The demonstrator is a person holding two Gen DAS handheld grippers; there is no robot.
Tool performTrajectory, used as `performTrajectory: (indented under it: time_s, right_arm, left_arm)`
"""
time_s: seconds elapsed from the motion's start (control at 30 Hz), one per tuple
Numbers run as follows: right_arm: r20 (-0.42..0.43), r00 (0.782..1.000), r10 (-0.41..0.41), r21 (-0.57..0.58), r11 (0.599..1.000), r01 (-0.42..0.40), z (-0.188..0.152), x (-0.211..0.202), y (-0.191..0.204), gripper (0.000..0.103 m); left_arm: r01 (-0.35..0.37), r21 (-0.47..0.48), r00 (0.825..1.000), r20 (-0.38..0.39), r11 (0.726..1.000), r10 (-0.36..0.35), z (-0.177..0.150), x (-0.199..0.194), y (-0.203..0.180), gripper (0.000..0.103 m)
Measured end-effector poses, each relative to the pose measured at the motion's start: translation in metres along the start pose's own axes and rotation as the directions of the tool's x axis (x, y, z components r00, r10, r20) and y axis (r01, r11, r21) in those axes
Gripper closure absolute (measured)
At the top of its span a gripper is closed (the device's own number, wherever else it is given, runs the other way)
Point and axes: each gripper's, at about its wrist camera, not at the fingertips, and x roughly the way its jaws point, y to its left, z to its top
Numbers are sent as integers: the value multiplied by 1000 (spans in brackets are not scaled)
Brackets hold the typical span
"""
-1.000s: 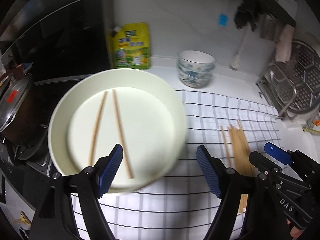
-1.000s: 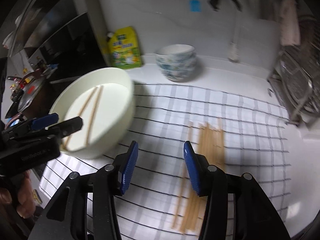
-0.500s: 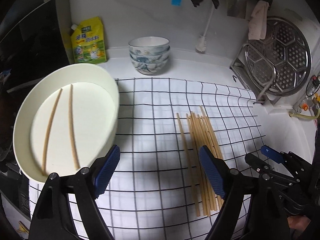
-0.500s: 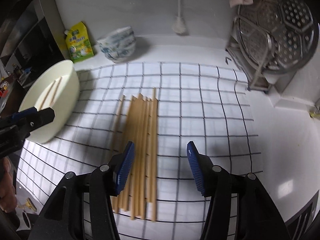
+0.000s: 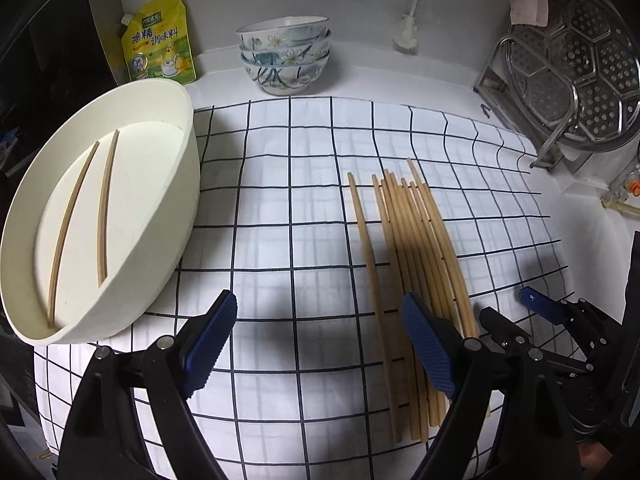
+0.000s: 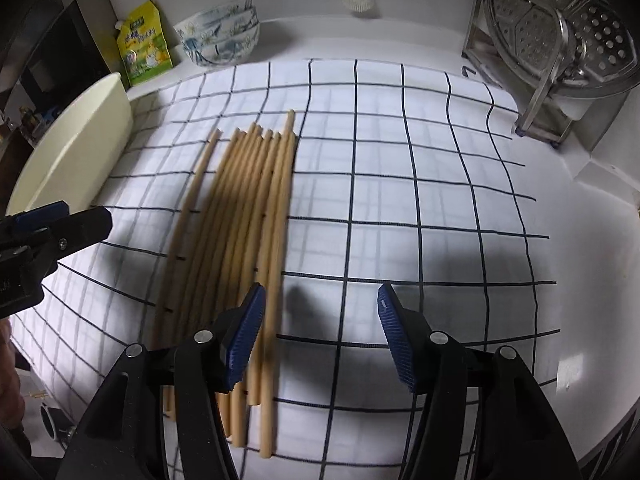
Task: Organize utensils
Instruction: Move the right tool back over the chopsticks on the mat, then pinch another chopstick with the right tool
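Left wrist view: left gripper [image 5: 320,330] hangs over the checked cloth [image 5: 280,208] on the white counter [image 5: 576,240], jaws wide and opening, nothing btwn them. Loose chopsticks [image 5: 404,248] lie in a bundle on the cloth, ahead and to the right of it; its right pad sits over their near ends, contact can't be told. Cream bowl [image 5: 176,216] is ahead-left, w/ two chopsticks in the bowl [image 5: 80,216] lying side by side. Farther ahead: stacked patterned bowls [image 5: 285,56], yellow pouch [image 5: 160,40]. Far right: steel rack [image 5: 568,80]. Right gripper [image 5: 516,312] shows just right of the bundle.

Right wrist view: right gripper [image 6: 320,332] over the same cloth [image 6: 400,184], jaws apart and opening, only bare cloth btwn the pads. Chopstick bundle [image 6: 248,208] runs ahead-left, its near ends passing under the left pad. Bowl wall [image 6: 88,152] far left, left gripper tip [image 6: 68,228] just beside it. Rack [image 6: 560,40] ahead-right.
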Motion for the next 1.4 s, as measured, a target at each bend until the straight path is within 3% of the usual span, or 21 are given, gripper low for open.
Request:
performTrajectory:
  time_s: [0.63, 0.93, 1.4]
  right_arm:
    - [12, 1000, -10, -25, 1000, 10, -4, 8, -6, 47]
    - [22, 999, -41, 14, 999, 40, -3, 6, -30, 47]
    - [20, 1000, -22, -37, 999, 22, 0, 11, -23, 47]
  left_arm:
    - [-28, -42, 999, -38, 999, 26, -13, 29, -2, 19]
    - [-37, -41, 997, -66, 998, 34, -17, 41, -3, 19]
    - [-78, -2, 996, -53, 997, 78, -21, 55, -12, 15]
